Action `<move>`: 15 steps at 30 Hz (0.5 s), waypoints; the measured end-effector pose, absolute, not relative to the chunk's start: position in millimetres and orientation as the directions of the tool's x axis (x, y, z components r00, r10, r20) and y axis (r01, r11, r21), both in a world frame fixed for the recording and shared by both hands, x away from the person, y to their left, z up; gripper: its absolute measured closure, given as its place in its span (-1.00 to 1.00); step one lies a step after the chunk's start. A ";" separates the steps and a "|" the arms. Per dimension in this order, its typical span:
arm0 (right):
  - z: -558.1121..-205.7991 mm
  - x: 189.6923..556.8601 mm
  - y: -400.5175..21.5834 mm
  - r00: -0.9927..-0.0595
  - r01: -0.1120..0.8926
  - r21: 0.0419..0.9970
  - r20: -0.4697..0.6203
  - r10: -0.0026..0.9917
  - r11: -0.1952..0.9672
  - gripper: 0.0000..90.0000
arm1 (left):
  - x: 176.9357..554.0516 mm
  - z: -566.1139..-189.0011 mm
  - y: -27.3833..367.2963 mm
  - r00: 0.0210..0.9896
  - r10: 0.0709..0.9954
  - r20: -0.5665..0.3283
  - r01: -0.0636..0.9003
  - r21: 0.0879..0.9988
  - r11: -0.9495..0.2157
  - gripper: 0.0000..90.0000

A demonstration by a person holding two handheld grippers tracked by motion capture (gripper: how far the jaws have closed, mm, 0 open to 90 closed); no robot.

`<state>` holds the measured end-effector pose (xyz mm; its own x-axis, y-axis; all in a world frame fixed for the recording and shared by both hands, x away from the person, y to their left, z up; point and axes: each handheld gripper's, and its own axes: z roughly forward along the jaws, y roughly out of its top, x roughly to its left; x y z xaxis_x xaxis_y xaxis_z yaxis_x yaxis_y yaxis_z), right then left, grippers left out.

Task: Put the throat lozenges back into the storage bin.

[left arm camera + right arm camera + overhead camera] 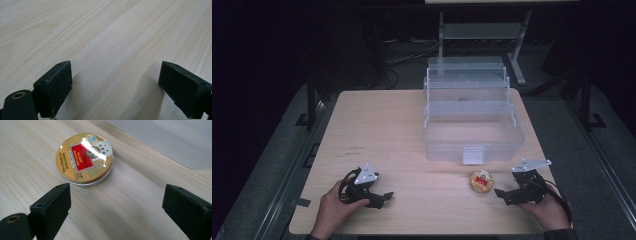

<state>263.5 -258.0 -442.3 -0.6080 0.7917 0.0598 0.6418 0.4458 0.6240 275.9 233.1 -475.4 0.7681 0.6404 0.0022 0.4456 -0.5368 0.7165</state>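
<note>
Now, from the high view, the right gripper [501,192] has its jaws wide apart and empty, with the round tin [481,181] just ahead of them, near the clear plastic box [472,135]; the left gripper [384,196] rests apart on the table [377,125]. Its own view shows its jaws open over bare wood. In the right gripper view the tin [84,158] lies ahead, slightly left of the gap, so I judge the gripper should shift left and close on its rim.
</note>
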 end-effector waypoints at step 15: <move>-440.1 275.6 -240.6 -0.658 0.621 0.607 0.059 0.751 0.496 -0.83 | 275.8 -475.4 233.0 0.768 0.641 0.002 0.446 0.717 -0.536 -0.76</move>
<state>275.6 -240.6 -440.1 -0.6575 0.7511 0.0590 0.6209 0.4958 0.6073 275.8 233.0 -475.4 0.7677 0.6408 0.0018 0.4460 -0.5363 0.7166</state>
